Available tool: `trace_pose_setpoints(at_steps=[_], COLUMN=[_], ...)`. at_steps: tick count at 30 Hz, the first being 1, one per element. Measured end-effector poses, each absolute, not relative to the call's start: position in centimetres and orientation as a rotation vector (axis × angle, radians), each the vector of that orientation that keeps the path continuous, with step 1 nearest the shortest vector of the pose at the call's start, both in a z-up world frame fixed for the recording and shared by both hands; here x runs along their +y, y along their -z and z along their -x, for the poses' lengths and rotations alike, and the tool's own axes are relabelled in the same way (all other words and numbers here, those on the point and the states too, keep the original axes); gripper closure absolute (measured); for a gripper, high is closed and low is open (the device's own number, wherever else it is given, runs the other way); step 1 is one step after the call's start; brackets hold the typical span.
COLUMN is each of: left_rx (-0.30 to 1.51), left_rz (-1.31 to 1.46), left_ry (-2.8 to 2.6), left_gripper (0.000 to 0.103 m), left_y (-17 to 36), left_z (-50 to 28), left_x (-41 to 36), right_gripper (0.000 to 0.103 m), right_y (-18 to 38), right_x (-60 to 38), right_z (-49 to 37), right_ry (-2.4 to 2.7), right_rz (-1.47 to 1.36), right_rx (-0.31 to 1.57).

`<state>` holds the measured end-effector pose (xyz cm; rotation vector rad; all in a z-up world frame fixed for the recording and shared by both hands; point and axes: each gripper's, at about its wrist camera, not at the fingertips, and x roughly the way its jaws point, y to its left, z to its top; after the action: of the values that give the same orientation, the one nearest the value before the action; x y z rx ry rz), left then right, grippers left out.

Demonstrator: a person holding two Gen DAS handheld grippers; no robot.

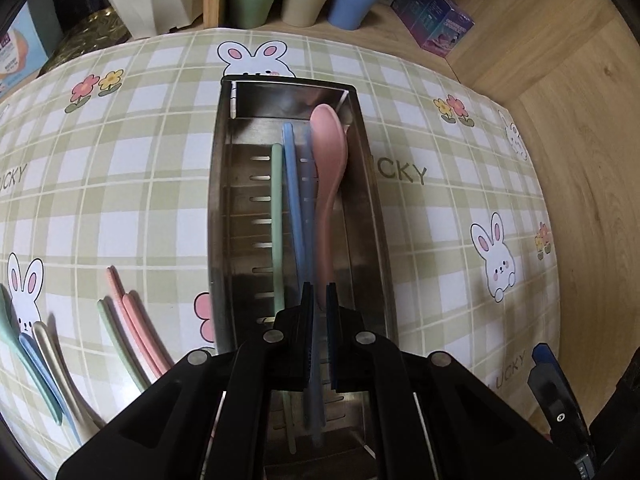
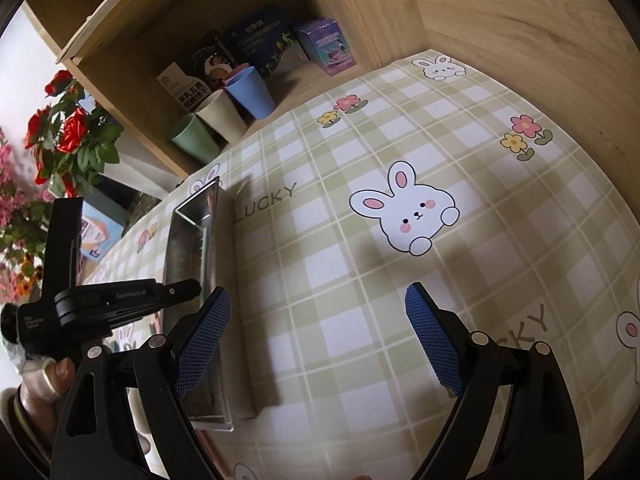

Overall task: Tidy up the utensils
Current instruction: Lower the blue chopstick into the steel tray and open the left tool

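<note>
Left wrist view: checked tablecloth (image 1: 120,184) with rabbits and flowers covers the table, a long steel tray (image 1: 224,200) lying on it lengthwise, holding a pink spoon (image 1: 329,160) beside blue chopsticks (image 1: 292,184) and a green chopstick (image 1: 277,200); left gripper (image 1: 319,300) hangs over the tray's near end, jaws almost together, clamped on a thin blue chopstick (image 1: 314,400). More pink and green chopsticks (image 1: 132,320) and spoons (image 1: 40,364) lie loose on the cloth left of the tray; right wrist view shows the right gripper (image 2: 318,304) spread wide, nothing between its pads, just right of the tray
</note>
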<state>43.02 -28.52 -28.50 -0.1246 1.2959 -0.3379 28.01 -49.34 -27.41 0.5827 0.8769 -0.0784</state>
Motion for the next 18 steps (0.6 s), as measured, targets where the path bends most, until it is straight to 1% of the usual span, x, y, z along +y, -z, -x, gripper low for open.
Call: trace_pose_setpoints(at_steps=[3,6,11,18], left_rx=[1.285,1.256,1.163,1.0], left_rz=[0.135,0.128,0.106,0.035], left_ry=[0.362,0.4,0.449,0.414], left_gripper=[0.093,0.092,0.078,0.067], left_y=[27.7,26.1,22.9,19.8], left_z=[-42.8,-42.2,-40.5,-37.3], left_x=[-28.0,-27.0,-23.4,-15.3], right_gripper=[0.017,0.017,0.017,0.017], right_y=[26.8,26.1,24.7,23.5], right_x=[-48.7,-48.0,-45.6,-41.3], right_z=[-27.8,-27.6,-26.9,-25.5], right_ry=[0.071,0.065,0.042,0.028], right_rz=[-0.58,-0.576,-0.555,-0.478], right_rx=[0.87,0.865,0.848,0.81])
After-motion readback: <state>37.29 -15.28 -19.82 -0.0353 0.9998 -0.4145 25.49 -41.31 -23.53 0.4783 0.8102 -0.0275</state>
